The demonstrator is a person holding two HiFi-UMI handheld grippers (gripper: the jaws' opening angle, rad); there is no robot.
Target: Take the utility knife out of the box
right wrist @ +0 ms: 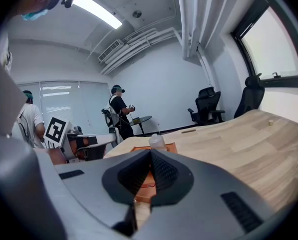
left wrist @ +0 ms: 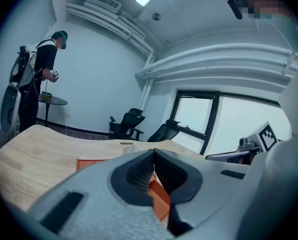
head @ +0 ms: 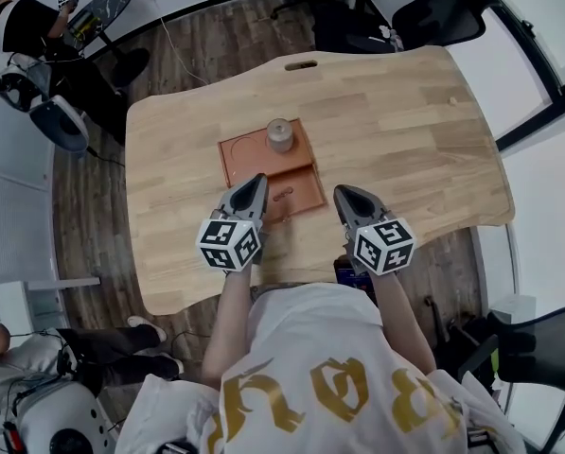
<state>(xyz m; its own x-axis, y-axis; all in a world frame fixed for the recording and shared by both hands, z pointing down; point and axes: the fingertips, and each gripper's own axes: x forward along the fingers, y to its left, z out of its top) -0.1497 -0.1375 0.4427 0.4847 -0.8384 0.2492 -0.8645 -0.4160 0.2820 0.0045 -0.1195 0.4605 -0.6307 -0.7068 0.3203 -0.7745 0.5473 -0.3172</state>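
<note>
Box: a shallow orange-brown box [head: 229, 155] lies open-topped near the middle of the wooden desk [head: 405, 130], split into 2 compartments, far and near.
Far compartment: a small pale bottle [head: 280, 134] stands upright in it.
Utility knife: most likely the slim reddish shape [head: 282, 195] lying flat in the near compartment. It is too small to confirm its details.
Left gripper: the left gripper [head: 256, 180] has its fingers pressed together at the tips with nothing between them. Its tip sits over the near compartment's left edge. Contact with the box cannot be judged.
Right gripper: the right gripper [head: 340, 191] also has its fingers closed together and empty. It is just beside the box's right edge, clear of it.
Knife relative to fingers: it lies between the 2 grippers, nearer the left tips, and below both.
Handling, as a judgement: probably light, rigid and narrow, with a smooth body that may slip. Lying flat on the box floor, it leaves little to pinch.
Where to grip: across the handle's 2 long sides at mid-length, well away from the blade end, once the fingers have opened.
</note>
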